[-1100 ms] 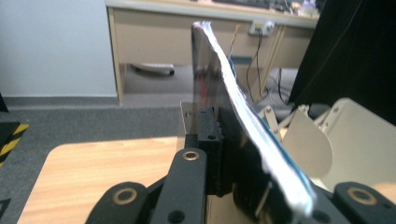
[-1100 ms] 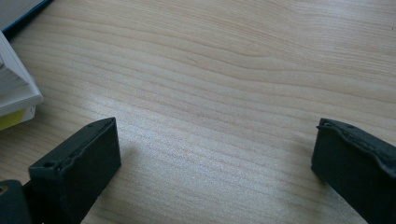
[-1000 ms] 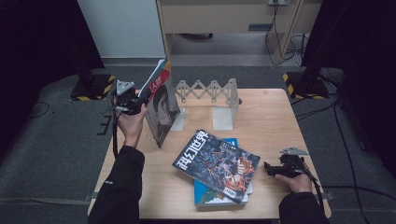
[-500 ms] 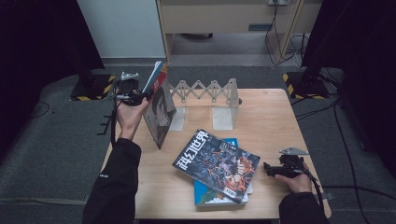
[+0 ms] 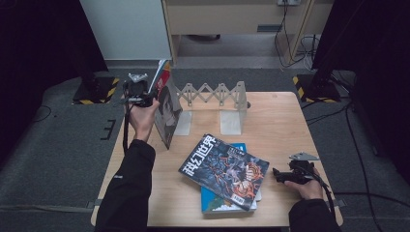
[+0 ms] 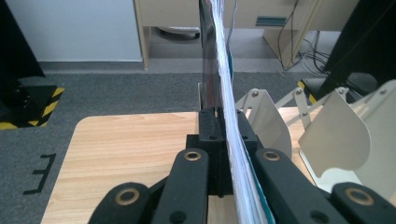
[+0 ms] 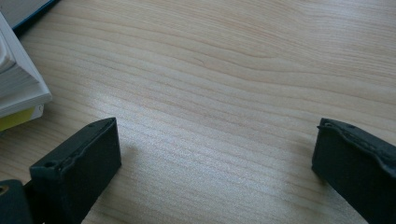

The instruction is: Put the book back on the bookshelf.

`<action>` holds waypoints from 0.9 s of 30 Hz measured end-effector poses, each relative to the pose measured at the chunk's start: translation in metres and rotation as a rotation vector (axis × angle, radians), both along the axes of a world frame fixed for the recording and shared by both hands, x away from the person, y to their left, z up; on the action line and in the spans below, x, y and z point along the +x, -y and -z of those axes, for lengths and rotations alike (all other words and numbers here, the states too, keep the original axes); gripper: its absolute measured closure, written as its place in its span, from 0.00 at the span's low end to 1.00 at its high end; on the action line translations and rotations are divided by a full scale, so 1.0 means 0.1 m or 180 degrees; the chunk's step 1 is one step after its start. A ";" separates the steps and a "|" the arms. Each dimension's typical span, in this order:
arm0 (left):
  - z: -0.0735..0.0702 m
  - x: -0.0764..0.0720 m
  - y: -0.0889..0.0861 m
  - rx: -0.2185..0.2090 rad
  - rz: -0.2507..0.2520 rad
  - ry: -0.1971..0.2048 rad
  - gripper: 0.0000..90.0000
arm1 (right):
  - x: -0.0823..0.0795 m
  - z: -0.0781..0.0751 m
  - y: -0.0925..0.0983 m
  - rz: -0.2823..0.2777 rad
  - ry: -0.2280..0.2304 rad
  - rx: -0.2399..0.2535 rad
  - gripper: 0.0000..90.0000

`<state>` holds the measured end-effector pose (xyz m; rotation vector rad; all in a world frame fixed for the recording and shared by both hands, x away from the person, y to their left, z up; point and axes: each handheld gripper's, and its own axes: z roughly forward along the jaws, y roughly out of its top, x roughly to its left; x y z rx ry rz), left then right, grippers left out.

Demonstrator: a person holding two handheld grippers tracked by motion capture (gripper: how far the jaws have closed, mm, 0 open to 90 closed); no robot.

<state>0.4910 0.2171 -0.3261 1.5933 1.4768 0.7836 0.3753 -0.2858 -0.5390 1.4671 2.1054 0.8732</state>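
I am clamping my left gripper (image 6: 223,140) on an upright magazine (image 5: 167,108), jaws pinching its edge, at the table's (image 5: 270,121) left end beside the white expanding rack (image 5: 212,104). I am probably steering it into the first slot, so I should keep it vertical. My right gripper (image 7: 212,154) is resting wide open, holding nothing.

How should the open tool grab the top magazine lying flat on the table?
Probably by its right edge. The top magazine lies flat and skewed on a blue book, and its right corner sticks out past the stack, facing the right tool, whose jaws stand open on the table. Slide one jaw under that edge from the right, level with the wood.
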 end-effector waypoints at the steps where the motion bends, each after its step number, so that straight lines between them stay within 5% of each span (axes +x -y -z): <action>1: 0.00 0.01 0.01 -0.0005 -0.0032 -0.0009 0.96 | 0.00 0.00 0.00 0.0000 0.0000 0.0000 0.02; 7: -0.02 0.02 0.04 0.0028 -0.0158 -0.0043 0.96 | 0.00 0.00 0.00 -0.0003 0.0000 0.0001 0.02; 10: -0.03 0.01 0.09 0.0210 -0.0151 -0.0024 0.96 | 0.00 0.00 0.00 -0.0008 0.0001 0.0002 0.02; 19: -0.03 0.01 0.20 0.0358 -0.0193 -0.0003 0.96 | 0.00 0.00 0.00 -0.0013 0.0009 -0.0002 0.02; 27: -0.02 0.01 0.15 0.0303 -0.0121 0.0006 0.95 | 0.00 0.00 0.00 -0.0010 0.0009 -0.0002 0.02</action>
